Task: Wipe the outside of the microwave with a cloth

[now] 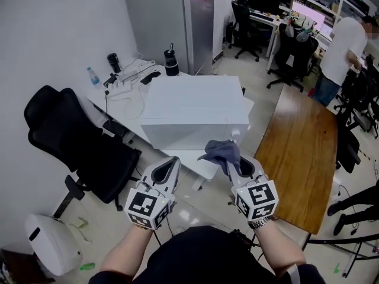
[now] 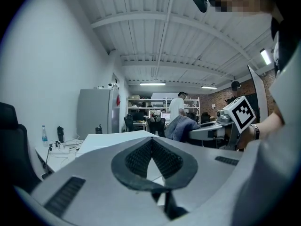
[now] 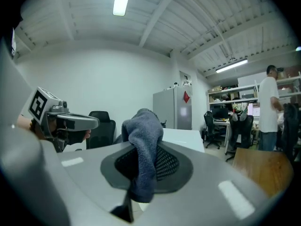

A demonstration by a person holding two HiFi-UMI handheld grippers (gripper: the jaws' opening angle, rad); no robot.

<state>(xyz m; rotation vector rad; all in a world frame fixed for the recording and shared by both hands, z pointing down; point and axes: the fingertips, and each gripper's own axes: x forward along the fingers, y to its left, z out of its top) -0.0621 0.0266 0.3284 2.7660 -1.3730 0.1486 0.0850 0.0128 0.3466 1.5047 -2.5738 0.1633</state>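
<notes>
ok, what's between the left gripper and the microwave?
Only a bare strip of the table, seen in the head view, lies between the left gripper and the microwave. The cloth is in the right gripper.

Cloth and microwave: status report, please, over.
Left gripper shut, empty. Right gripper shut on grey cloth, held short of white microwave. No contact visible; nothing between them.

White boxy microwave (image 1: 195,108) sits upright on white surface (image 1: 190,157). Grey-blue cloth (image 1: 222,151), bunched, pinched in right claw (image 1: 237,162), just in front of microwave.
</notes>
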